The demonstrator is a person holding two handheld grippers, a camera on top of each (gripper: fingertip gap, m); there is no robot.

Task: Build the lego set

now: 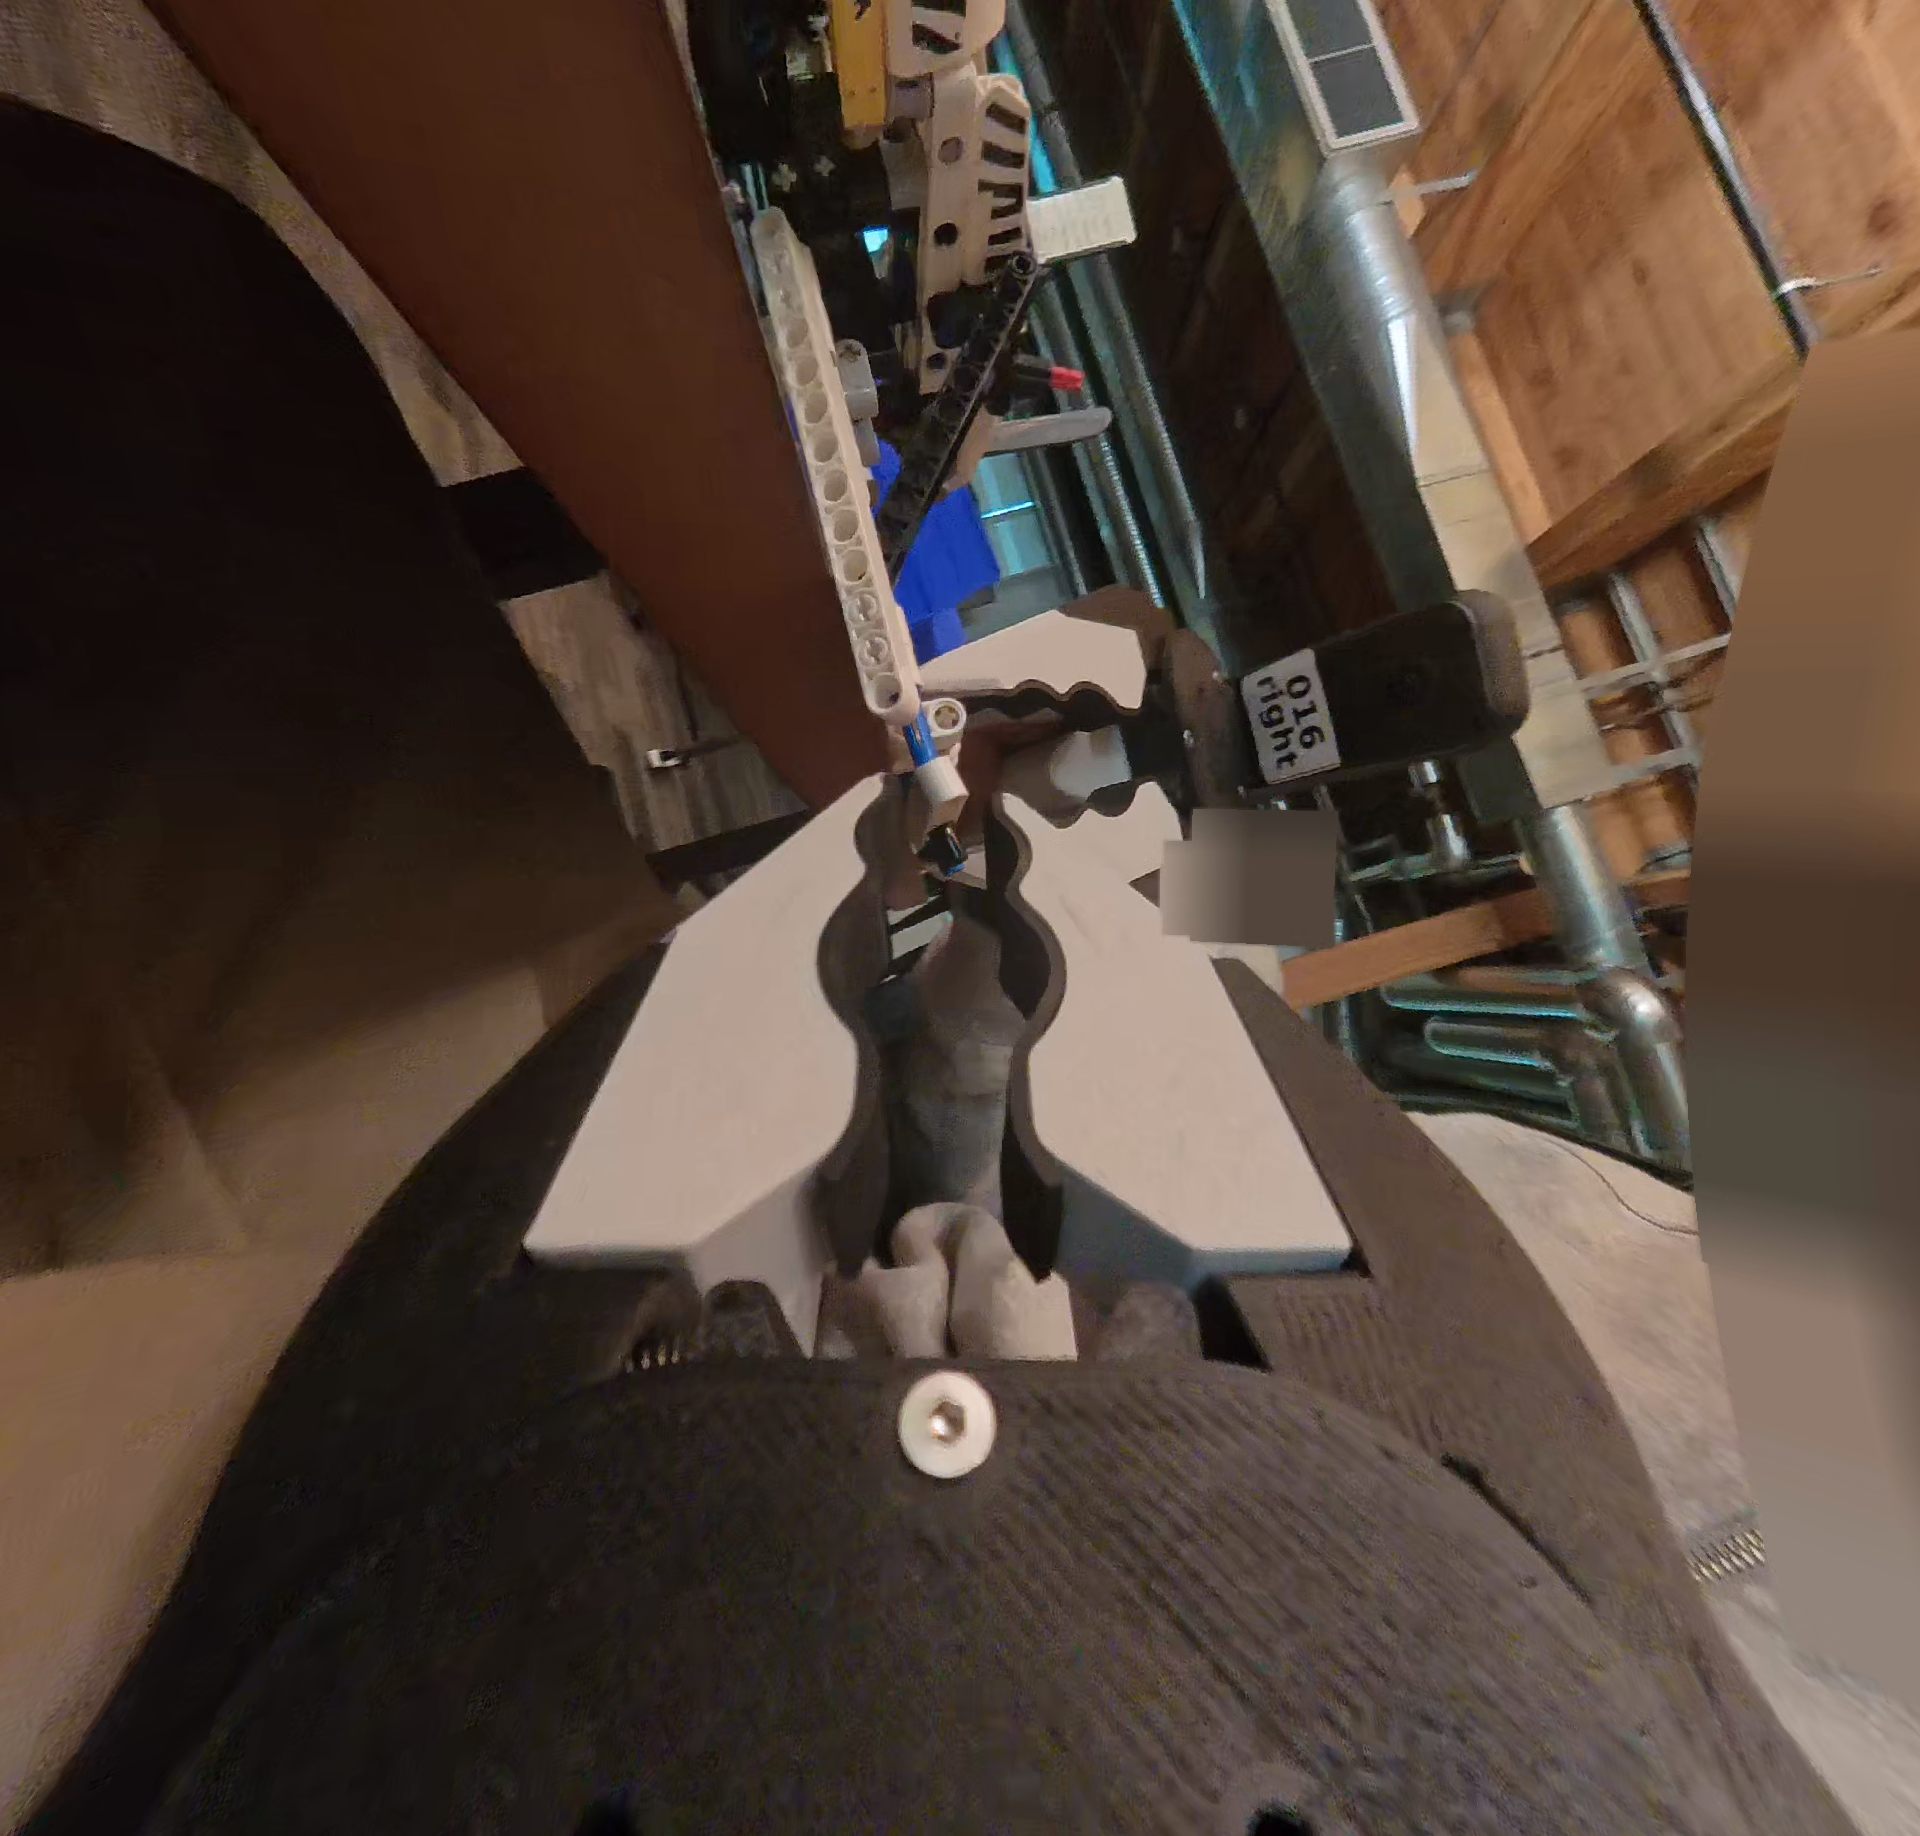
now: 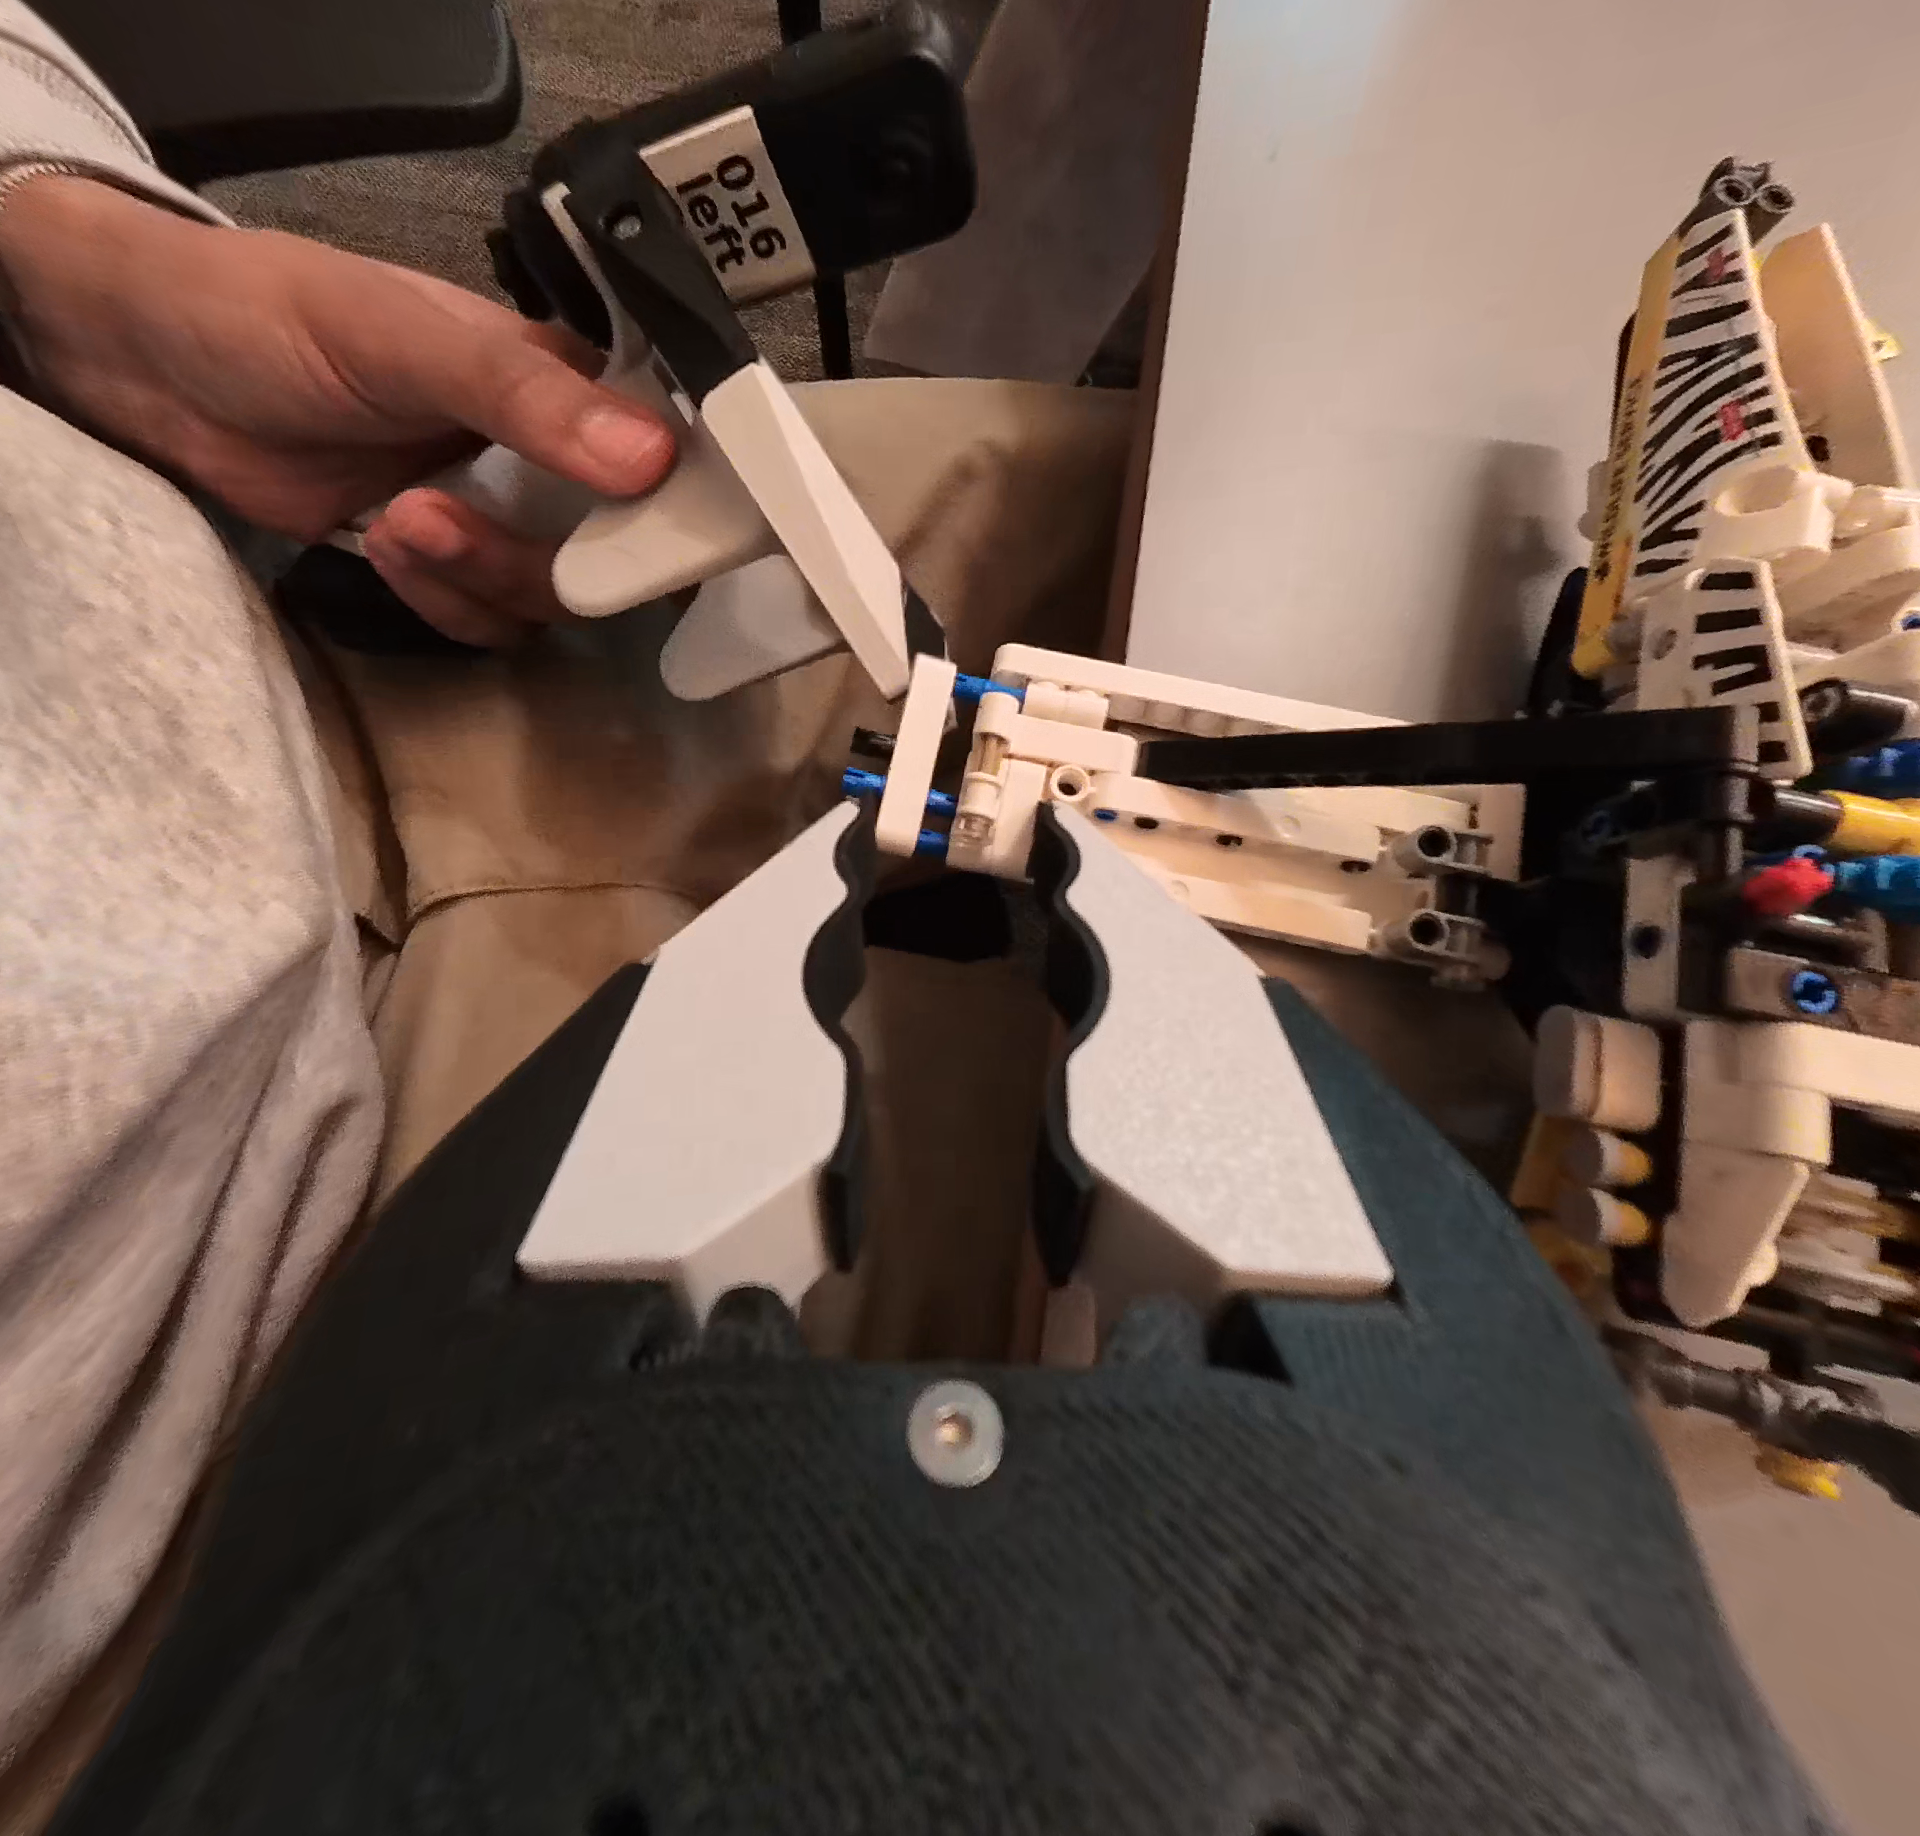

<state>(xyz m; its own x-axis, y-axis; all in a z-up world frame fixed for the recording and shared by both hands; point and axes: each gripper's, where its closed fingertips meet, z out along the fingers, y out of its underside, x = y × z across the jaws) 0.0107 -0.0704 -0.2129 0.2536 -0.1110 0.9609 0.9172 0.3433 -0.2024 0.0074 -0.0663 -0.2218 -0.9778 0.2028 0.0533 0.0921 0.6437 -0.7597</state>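
At the edge of the white table [image 2: 1351, 280], I count one lego model [image 2: 1662, 851], a large white, black and yellow build with striped panels, lying with a long white beam arm [image 2: 1247, 820] stretched toward me. One small white plate [image 2: 920, 747] sits at the arm's end, carried on blue pins [image 2: 935, 804]; I can make out about four blue pins and one black pin [image 2: 868, 742] poking through it. One red pin [image 2: 1782, 887] shows farther back in the model.

Two grippers are at work. My right gripper [image 2: 951, 830] points straight at the arm's end with its jaws spread wide; the white plate and the connector block behind it sit just at the gap between the fingertips, and I cannot tell whether either pad touches them. It holds nothing firmly that I can see.

My left gripper [image 2: 894, 674] comes in from the upper left, tilted steeply down, its tip touching the top edge of the white plate. One hand [image 2: 343, 415] wraps its handle, thumb along the trigger piece. From its own camera the left gripper [image 1: 940, 851] has its jaws nearly closed, with only a narrow slot between them, and the blue and black pin ends [image 1: 940, 841] lie in that slot at the tips. I cannot tell if the pads truly pinch them. One long white holed beam [image 1: 831, 456] runs away from there.
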